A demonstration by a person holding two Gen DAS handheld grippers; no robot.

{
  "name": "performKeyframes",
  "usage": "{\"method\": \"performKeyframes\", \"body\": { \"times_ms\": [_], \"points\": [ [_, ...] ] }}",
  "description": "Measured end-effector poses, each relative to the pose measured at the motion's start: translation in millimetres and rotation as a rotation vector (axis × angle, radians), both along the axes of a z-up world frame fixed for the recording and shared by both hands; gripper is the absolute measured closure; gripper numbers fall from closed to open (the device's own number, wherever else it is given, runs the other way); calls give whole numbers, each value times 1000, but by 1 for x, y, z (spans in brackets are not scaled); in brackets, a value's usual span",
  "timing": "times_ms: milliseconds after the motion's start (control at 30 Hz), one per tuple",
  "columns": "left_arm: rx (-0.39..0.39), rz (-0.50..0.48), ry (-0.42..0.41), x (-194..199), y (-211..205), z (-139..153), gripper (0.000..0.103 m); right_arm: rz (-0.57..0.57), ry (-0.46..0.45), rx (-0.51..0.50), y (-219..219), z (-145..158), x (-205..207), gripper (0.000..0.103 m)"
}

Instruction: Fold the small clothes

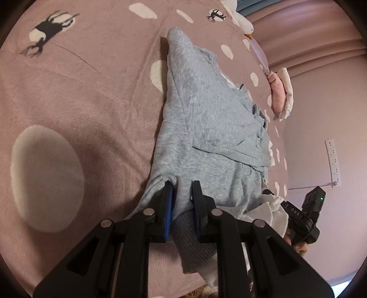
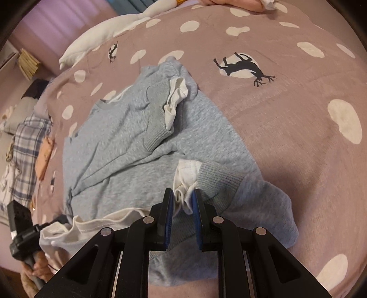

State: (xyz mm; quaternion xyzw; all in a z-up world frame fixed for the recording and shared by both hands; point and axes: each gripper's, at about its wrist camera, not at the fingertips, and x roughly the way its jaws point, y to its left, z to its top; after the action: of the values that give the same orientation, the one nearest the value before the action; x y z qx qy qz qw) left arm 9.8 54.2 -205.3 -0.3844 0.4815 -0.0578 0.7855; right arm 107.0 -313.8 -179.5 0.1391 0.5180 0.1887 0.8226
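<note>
A small grey sweater (image 1: 201, 103) with a white inner layer lies partly folded on a pink bedspread (image 1: 80, 91). My left gripper (image 1: 182, 190) is shut on a bunch of its grey fabric, close to a ribbed edge (image 1: 190, 240). In the right wrist view the same sweater (image 2: 119, 142) spreads away from me, with one sleeve folded across the body. My right gripper (image 2: 183, 199) is shut on the white cuff (image 2: 185, 172) that sticks out of the near sleeve's ribbed end. A hand holds each gripper's black handle (image 1: 302, 217) (image 2: 20, 229) at the frame edges.
A white goose toy (image 1: 243, 20) and a pink and white bundle (image 1: 281, 91) lie at the bed's far edge. A power strip (image 1: 332, 162) hangs on the wall. Plaid cloth (image 2: 25, 146) lies left of the bed. The spotted bedspread (image 2: 286, 114) stretches to the right.
</note>
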Motion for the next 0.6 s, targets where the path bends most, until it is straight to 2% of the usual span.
{"method": "performKeyframes", "body": {
  "times_ms": [67, 133, 367, 467, 600],
  "points": [
    [44, 2, -21, -11, -2, 10, 84, -1, 4, 12, -4, -1, 0, 85],
    [57, -1, -47, -24, -5, 17, 86, -2, 5, 23, -6, -2, 0, 85],
    [159, -33, -78, -60, -13, 39, 86, -15, 9, 31, -4, -4, 3, 85],
    [172, -45, -76, -69, -17, 41, 86, -21, 9, 30, -4, -4, 3, 85],
    [149, -86, -58, -72, -23, 33, 86, -28, 8, 36, -5, -4, 2, 85]
  ]
}}
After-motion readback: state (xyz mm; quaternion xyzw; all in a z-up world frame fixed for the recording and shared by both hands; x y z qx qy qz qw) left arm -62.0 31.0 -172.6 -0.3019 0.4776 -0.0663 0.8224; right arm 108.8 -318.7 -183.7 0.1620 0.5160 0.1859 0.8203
